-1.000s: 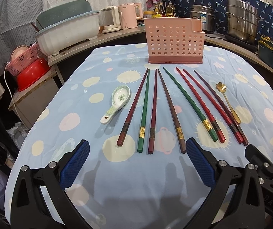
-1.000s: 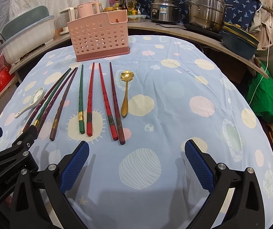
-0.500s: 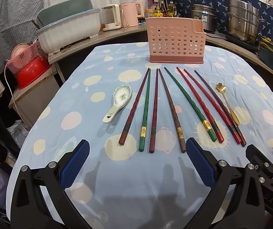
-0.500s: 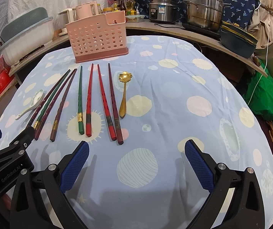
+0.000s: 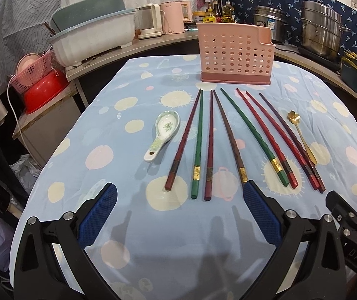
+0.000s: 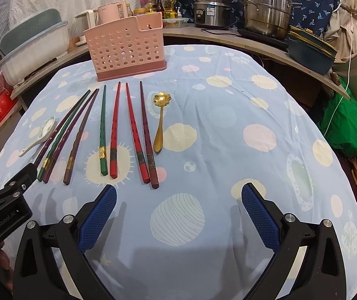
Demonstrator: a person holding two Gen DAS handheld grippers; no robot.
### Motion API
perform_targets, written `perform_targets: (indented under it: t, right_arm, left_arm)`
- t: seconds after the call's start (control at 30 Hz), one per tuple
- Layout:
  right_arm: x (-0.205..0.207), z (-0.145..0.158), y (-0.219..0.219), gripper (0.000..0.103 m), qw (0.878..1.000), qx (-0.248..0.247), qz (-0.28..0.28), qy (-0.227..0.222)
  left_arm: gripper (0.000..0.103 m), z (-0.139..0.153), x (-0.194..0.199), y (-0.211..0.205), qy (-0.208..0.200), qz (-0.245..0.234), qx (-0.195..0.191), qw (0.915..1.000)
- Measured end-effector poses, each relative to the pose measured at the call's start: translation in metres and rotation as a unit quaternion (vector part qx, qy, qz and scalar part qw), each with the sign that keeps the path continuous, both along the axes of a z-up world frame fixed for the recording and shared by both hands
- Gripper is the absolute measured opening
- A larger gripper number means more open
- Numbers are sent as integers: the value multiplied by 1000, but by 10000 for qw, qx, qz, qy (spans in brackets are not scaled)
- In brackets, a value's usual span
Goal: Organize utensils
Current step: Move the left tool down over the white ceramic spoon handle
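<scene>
Both grippers have eased a little nearer the row of utensils over the last second; nothing on the cloth itself has shifted. From where I stand, the left gripper [image 5: 179,201] hangs over the near edge of the table with its blue-padded fingers [image 5: 98,216] spread wide and nothing between them, its right pad just reaching the butt end of the brown chopstick with a gold band [image 5: 231,140]. The right gripper [image 6: 178,201] is likewise wide apart and empty, poised over the blue tablecloth with pastel dots [image 6: 241,115], a little to the right of the chopstick ends.

As for the job, it looks to me as though nothing has been put away yet. The pink perforated plastic utensil holder [image 5: 234,53] stands upright at the far side of the table, and I can see no handles sticking out of it, though its inside is hidden from here. All the pieces lie flat on the cloth in front of it: the white ceramic soup spoon with a green floral print [image 5: 162,135] furthest left, then eight long lacquered chopsticks in dark red, green, brown and purple [image 5: 198,140] fanned side by side with tips towards the holder, and the small gold metal spoon with a flower-shaped bowl [image 6: 160,122] at the right end, close beside the last chopstick.

So the whole lot is still to go: every chopstick and both spoons.
</scene>
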State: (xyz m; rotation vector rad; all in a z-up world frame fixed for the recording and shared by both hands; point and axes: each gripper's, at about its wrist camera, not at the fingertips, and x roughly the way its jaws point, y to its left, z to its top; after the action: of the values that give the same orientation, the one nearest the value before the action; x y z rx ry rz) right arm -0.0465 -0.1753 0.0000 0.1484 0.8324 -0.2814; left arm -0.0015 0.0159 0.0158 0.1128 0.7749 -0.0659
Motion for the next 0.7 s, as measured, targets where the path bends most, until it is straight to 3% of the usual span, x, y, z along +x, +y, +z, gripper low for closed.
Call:
perform_targets:
  t: [0.7]
  right_arm:
    - [26,6,-21,97,9997,-10,-162,204]
  left_arm:
    - [96,16,45,35,81,217,-39,9997]
